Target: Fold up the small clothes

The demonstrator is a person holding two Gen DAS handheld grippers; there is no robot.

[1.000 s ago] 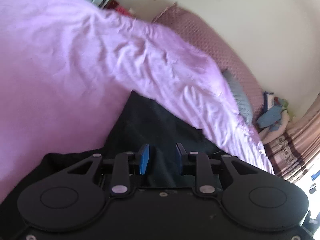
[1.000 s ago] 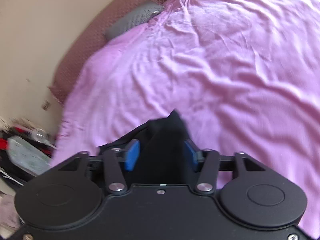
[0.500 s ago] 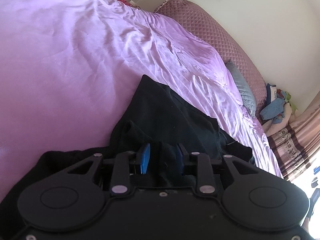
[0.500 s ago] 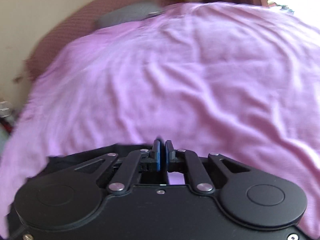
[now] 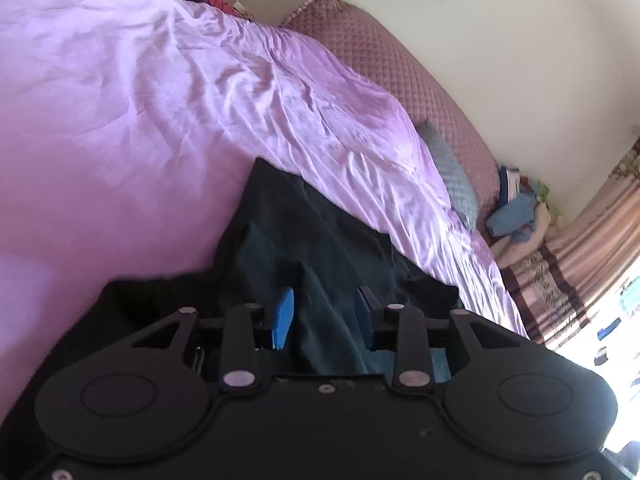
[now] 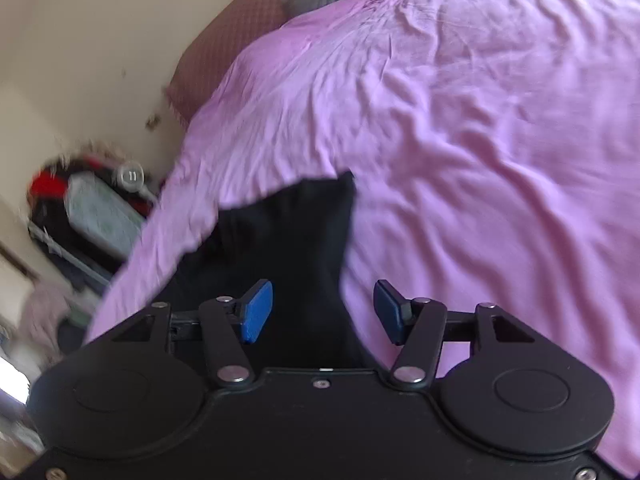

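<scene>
Because both claws stand with their jaws apart around the black garment (image 5: pixel 304 240) without pinching it, the main risk, as I judge it, is a poor grab. The left claw (image 5: pixel 324 318) has dark cloth bunched between its blue pads (image 5: pixel 283 320), yet a gap shows on each side, so closing here could catch several layers at once and drag a lump instead of one edge. The right claw (image 6: pixel 320 312) is spread wider, and the garment's narrow end (image 6: pixel 316 232) fills only part of the gap; a close there may pinch the lilac bedsheet (image 6: pixel 480 140) along with the cloth, since the sheet lies right under the right-hand pad. The garment lies crumpled on the bed, and the sheet itself is wrinkled, so any fold laid on it could end up uneven.

Around it, a grey pillow (image 5: pixel 454 176) rests against the quilted maroon headboard (image 5: pixel 380 60), well apart from the garment. A heap of clothes (image 5: pixel 516 212) sits beyond the bed's corner near striped curtains (image 5: pixel 580 272). Nothing stands between the claws and the garment.
</scene>
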